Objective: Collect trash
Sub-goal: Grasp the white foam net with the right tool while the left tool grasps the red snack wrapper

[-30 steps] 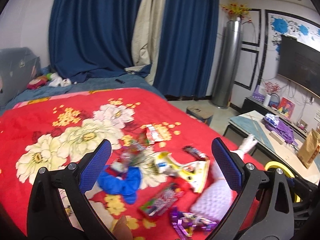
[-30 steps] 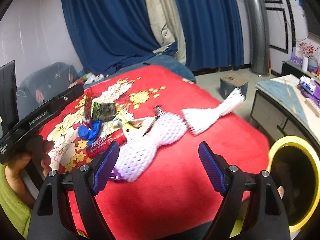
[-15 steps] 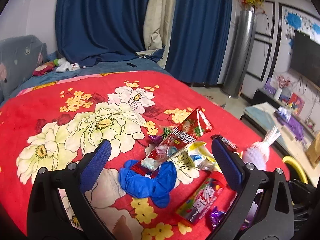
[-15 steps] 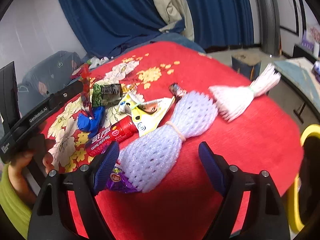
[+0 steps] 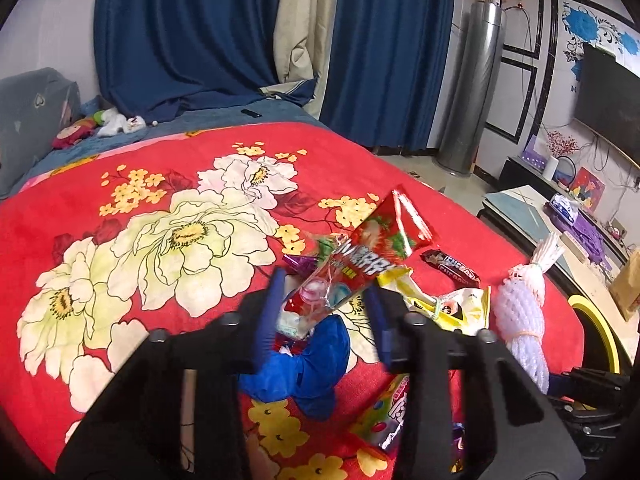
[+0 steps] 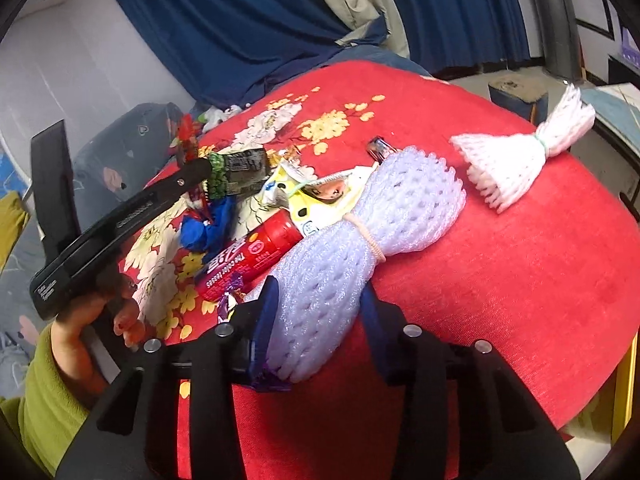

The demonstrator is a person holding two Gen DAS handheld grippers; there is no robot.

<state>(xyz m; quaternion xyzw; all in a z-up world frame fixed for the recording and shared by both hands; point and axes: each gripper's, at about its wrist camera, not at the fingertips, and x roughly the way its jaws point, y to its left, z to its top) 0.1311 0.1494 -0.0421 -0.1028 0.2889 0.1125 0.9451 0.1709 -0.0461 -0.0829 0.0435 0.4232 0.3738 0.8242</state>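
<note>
Trash on red floral blanket (image 5: 120,208): left gripper (image 5: 325,312) just closing, pinching red snack wrapper (image 5: 352,268); right gripper (image 6: 318,312) just closing, squeezing lilac foam net sleeve (image 6: 360,240), likely both lifting for binning.

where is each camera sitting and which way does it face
Left wrist: on the left gripper, facing down across the red floral blanket toward the blue curtains; its jaws have just been closing on the red plastic snack wrapper.
Right wrist: on the right gripper, jaws just closing around the lilac foam fruit net; the person's left hand shows.
Shared: blanket, net, wrapper pile.
</note>
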